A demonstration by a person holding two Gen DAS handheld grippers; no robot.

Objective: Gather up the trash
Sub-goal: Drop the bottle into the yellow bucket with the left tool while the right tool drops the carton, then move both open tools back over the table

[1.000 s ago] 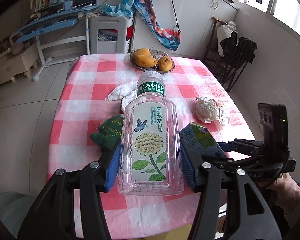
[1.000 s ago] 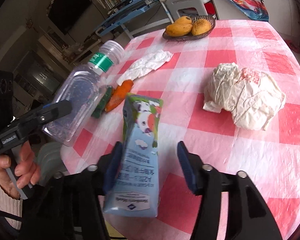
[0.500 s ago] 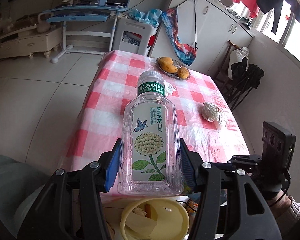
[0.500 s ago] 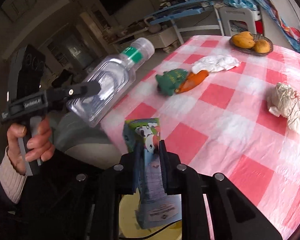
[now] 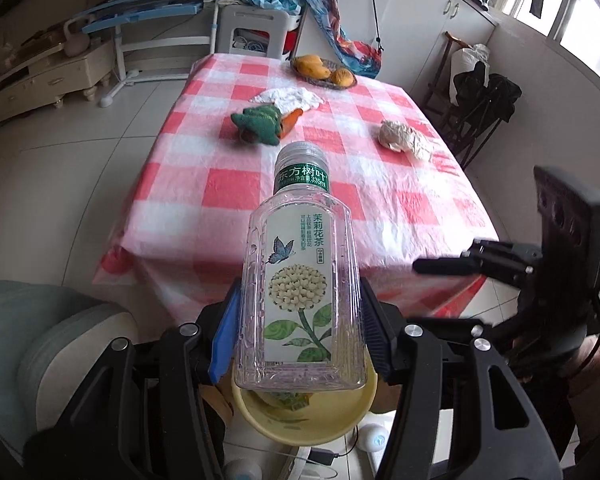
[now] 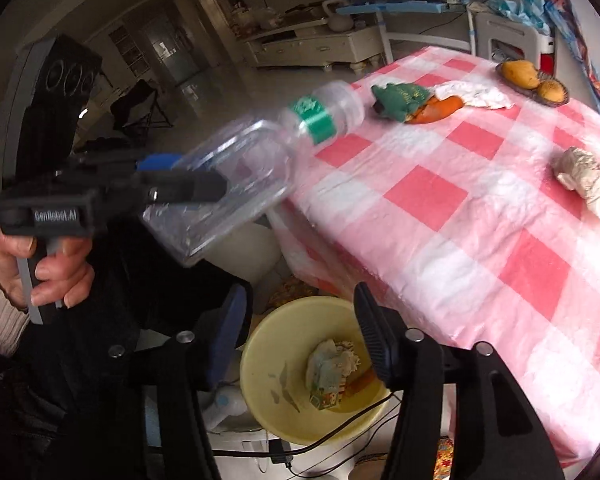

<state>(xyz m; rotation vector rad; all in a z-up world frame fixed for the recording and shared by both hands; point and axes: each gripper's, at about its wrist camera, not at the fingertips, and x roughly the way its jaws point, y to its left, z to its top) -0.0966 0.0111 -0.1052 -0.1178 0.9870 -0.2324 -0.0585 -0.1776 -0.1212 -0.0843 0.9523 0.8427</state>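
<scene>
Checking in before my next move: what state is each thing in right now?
Bottle: capped, empty, clamped in the left gripper above the bin.
Right gripper: jaws just opened, nothing between them.
Bin: on the floor, holding a crushed carton.
Paper wad: crumpled, on the table.
White cloth: rumpled, on the table.
Plush toy: lying on the table.

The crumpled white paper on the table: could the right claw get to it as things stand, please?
Probably yes. The right claw is open and empty above the yellow bin, and the checked tablecloth between it and the crumpled paper is bare.
</scene>
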